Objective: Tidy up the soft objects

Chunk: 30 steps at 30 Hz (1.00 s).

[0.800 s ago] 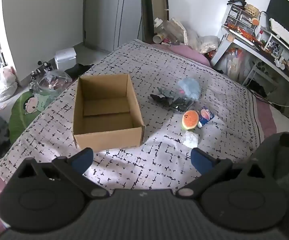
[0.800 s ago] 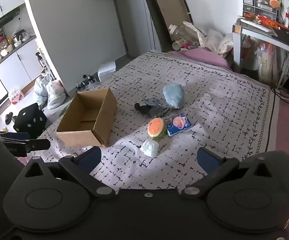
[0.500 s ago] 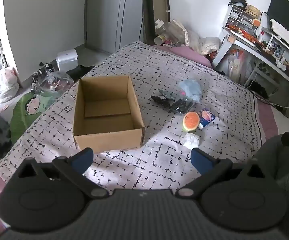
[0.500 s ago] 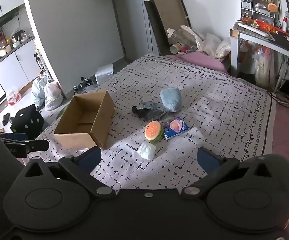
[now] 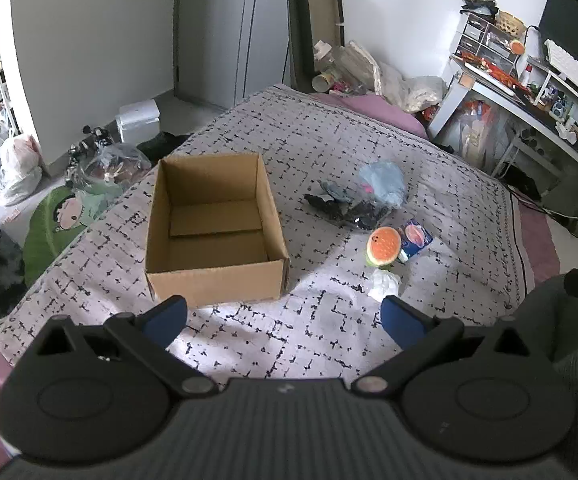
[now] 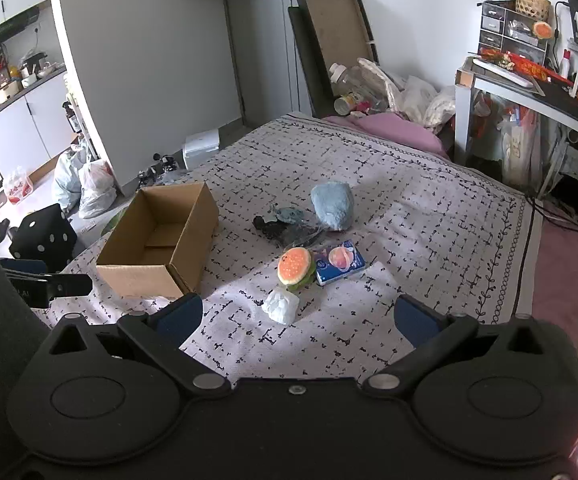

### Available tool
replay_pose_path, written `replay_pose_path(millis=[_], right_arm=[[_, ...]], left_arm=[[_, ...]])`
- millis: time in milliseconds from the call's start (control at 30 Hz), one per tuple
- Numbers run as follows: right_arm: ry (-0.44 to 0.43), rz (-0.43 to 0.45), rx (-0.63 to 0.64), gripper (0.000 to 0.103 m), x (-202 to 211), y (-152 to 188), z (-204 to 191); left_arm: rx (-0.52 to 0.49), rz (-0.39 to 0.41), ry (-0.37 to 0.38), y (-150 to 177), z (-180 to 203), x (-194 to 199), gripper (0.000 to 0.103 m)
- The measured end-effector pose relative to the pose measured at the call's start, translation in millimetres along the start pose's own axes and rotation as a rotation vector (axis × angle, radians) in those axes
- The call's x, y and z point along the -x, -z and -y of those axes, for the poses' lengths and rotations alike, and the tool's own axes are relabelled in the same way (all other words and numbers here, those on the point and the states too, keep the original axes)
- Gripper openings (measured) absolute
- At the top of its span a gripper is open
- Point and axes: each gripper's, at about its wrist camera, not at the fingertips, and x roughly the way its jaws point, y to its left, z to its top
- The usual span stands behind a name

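Observation:
An open, empty cardboard box sits on the patterned bedspread. To its right lie a watermelon-slice plush, a white crumpled soft item, a blue tissue pack, a dark bagged item and a light blue plush. My left gripper is open and empty, above the bed's near edge in front of the box. My right gripper is open and empty, just short of the white item.
A cluttered desk stands to the right of the bed. Bags, a white box and a black dice cushion lie on the floor to the left. A pink pillow lies at the bed's far end.
Both views have pulled back and tilted up slightly; the box and soft items sit a little lower and farther. Both grippers stay open and empty.

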Motion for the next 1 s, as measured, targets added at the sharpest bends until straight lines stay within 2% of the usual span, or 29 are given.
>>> replay_pose_path(millis=[167,1000], right_arm=[[0.0,-0.002,-0.006,0.103,0,1,1],[0.0,-0.017,-0.025,0.103,-6,4,7]], left_arm=[[0.001,0.044,-0.025,1,1,8,0.1],[-0.002,0.06,0.013,-2,0,12,0.101]])
